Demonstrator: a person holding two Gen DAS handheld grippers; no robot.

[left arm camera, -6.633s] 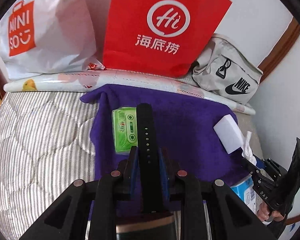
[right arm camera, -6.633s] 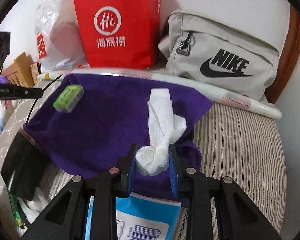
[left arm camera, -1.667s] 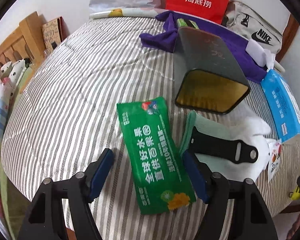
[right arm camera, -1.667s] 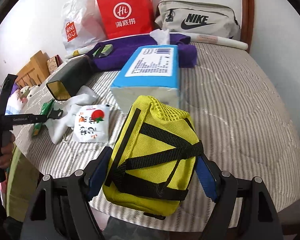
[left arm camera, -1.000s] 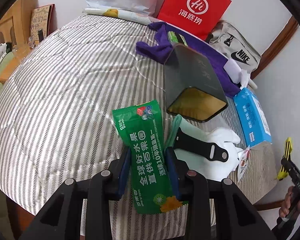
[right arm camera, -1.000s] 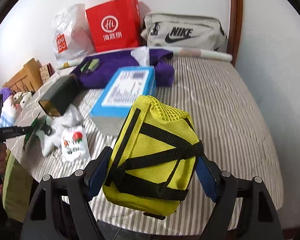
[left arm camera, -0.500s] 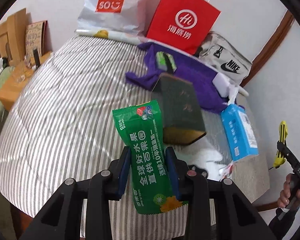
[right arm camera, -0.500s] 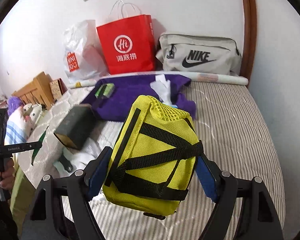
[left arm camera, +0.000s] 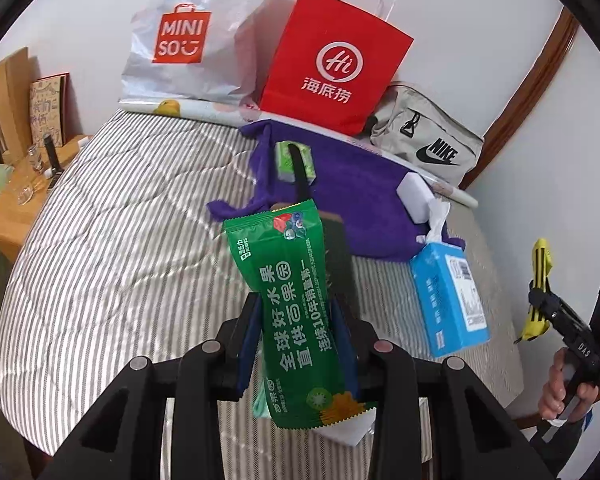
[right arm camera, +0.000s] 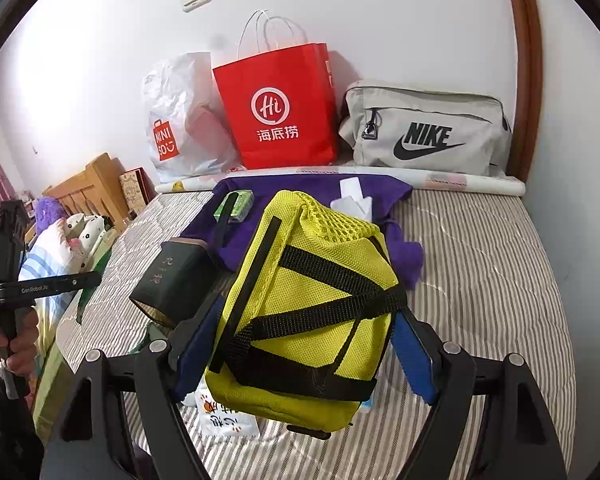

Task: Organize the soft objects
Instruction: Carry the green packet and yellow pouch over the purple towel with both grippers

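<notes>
In the left wrist view, our left gripper [left arm camera: 296,344] has its jaws narrowly set and pressed on the two sides of a green wet-wipe packet [left arm camera: 296,320], which stands up out of the jaws, clear above the striped bed [left arm camera: 112,240]. Ahead of this gripper lies the purple towel [left arm camera: 360,192] with a small green tissue pack [left arm camera: 294,160] and a black strap [left arm camera: 302,180] on it; ahead to the right sits the blue tissue box [left arm camera: 448,300]. In the right wrist view, our right gripper [right arm camera: 304,340] stands wide, its blue pads against the sides of a yellow mesh pouch [right arm camera: 312,304], held off the bed. The towel is straight ahead, beyond the pouch. We judge the step is carrying both soft things to the towel. Next we should bring each over a free part of the towel, lower it, and only then open the jaws.
</notes>
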